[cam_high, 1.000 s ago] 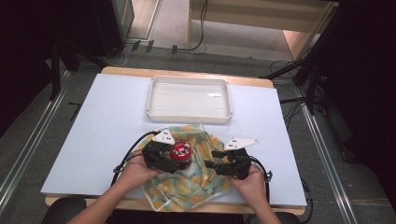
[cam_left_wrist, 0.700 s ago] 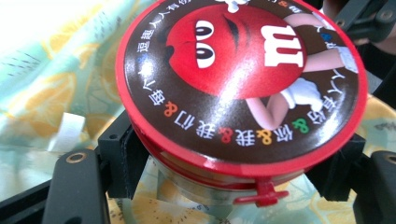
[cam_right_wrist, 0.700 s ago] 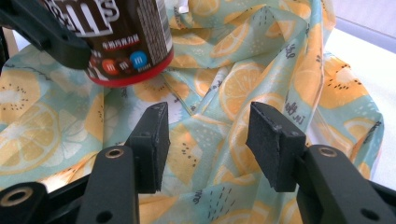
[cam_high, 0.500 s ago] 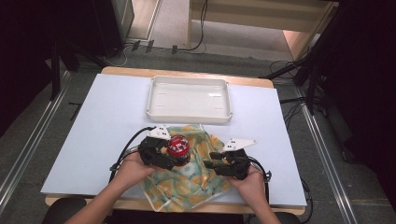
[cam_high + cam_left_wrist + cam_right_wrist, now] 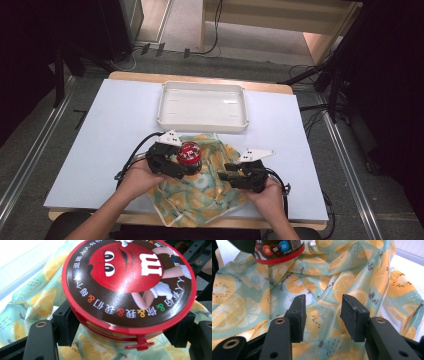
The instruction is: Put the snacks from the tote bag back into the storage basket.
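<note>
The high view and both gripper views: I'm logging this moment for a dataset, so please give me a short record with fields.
held thing: round red-lidded candy tin, clamped in the left hand-held gripper
right hand-held gripper: jaws apart after just closing a little, cloth under them, not pinched
cloth: crumpled lemon-print fabric, beneath the tin
tray: white rectangular plastic tray, beyond the cloth
surface: pale blue table cover

We see the white surface (image 5: pixel 100 145) evenly lit from above, its surroundings sunk in darkness. Glare whitens the left gripper view's upper left corner; a sheen crosses the tin lid (image 5: pixel 127 282), and near edges blur softly.
</note>
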The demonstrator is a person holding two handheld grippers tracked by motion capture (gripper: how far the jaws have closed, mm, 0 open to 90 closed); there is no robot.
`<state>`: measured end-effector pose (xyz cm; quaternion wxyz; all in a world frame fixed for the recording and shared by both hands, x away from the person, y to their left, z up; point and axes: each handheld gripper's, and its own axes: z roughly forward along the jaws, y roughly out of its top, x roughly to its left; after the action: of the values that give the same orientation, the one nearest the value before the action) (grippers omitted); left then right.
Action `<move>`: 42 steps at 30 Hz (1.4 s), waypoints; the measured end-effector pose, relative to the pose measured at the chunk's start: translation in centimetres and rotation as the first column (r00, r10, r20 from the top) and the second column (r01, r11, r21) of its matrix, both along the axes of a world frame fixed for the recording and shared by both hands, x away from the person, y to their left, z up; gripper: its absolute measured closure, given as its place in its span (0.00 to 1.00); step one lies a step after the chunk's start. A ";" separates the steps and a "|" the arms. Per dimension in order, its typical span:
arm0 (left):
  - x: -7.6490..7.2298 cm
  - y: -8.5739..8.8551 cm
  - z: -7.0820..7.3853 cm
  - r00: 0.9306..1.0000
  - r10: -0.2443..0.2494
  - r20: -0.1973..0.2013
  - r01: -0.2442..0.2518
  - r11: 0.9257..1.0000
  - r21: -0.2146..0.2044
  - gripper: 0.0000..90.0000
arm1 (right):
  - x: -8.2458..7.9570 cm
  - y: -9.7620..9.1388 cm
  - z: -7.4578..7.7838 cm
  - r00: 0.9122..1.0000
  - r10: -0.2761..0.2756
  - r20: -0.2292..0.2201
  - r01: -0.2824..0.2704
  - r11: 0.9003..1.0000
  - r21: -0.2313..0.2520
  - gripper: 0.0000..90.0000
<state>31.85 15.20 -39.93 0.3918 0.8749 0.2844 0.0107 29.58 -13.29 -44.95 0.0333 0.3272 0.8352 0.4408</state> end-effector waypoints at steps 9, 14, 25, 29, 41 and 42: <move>1.3 0.2 0.8 1.000 0.002 -0.023 -0.002 1.000 0.014 0.29 | 0.0 0.0 0.1 1.000 -0.005 -0.009 0.005 1.000 0.010 0.60; 2.1 0.7 1.1 1.000 0.012 -0.027 -0.012 1.000 0.016 0.29 | -0.1 0.0 0.1 1.000 -0.008 -0.006 0.008 1.000 0.010 0.59; 3.8 1.0 2.2 1.000 0.029 0.000 -0.029 0.999 0.028 0.29 | -0.1 0.3 0.0 1.000 -0.002 -0.009 0.002 1.000 0.013 0.59; 4.7 1.2 2.6 0.999 0.047 0.004 -0.047 0.999 0.019 0.29 | -0.2 0.3 0.1 1.000 0.002 -0.006 -0.002 1.000 0.015 0.59; 7.6 1.9 3.1 0.996 0.085 0.016 -0.085 0.996 0.029 0.29 | -0.1 0.7 0.1 1.000 0.010 -0.007 -0.010 1.000 0.016 0.59; 7.9 2.0 3.1 0.996 0.089 0.013 -0.089 0.996 0.028 0.29 | -0.1 0.7 0.1 1.000 0.011 -0.005 -0.011 1.000 0.016 0.59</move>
<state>39.74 17.21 -36.78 0.3799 0.8669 0.3206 0.0371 29.48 -12.63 -44.90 0.0262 0.3239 0.8336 0.4466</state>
